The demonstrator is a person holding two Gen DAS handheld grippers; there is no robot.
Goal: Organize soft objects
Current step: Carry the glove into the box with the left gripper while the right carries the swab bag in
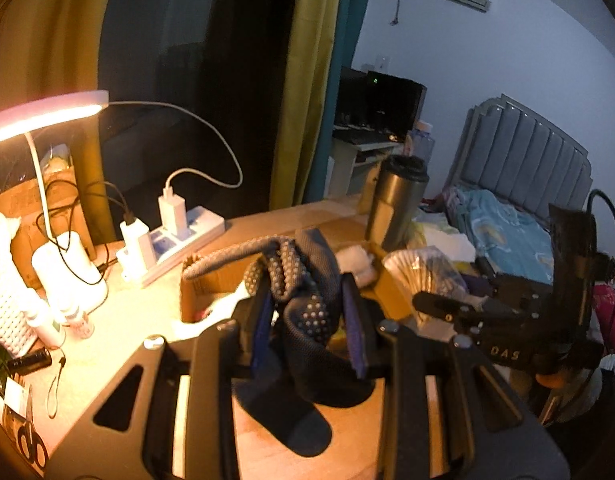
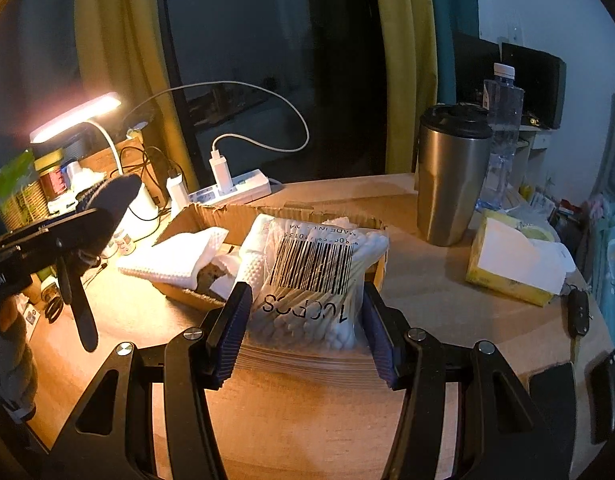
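Observation:
My left gripper (image 1: 307,320) is shut on a bundle of dark grey socks with pale grip dots (image 1: 307,312). One sock end hangs below the jaws over the wooden table (image 1: 347,432). In the right wrist view, my right gripper (image 2: 305,326) is shut on a clear bag of cotton swabs (image 2: 311,292) with a barcode, lifted just in front of an open cardboard box (image 2: 211,216). White textured cloths (image 2: 175,256) lie in that box. In the same view the dark socks (image 2: 115,196) show at the far left. The left wrist view has the swab bag (image 1: 415,276) at its right.
A steel tumbler (image 2: 451,176) and a water bottle (image 2: 503,120) stand behind the box on the right. A yellow tissue box (image 2: 511,264) and a car key (image 2: 579,312) lie nearby. A power strip (image 2: 231,192), a lit lamp (image 2: 75,116) and small bottles crowd the left.

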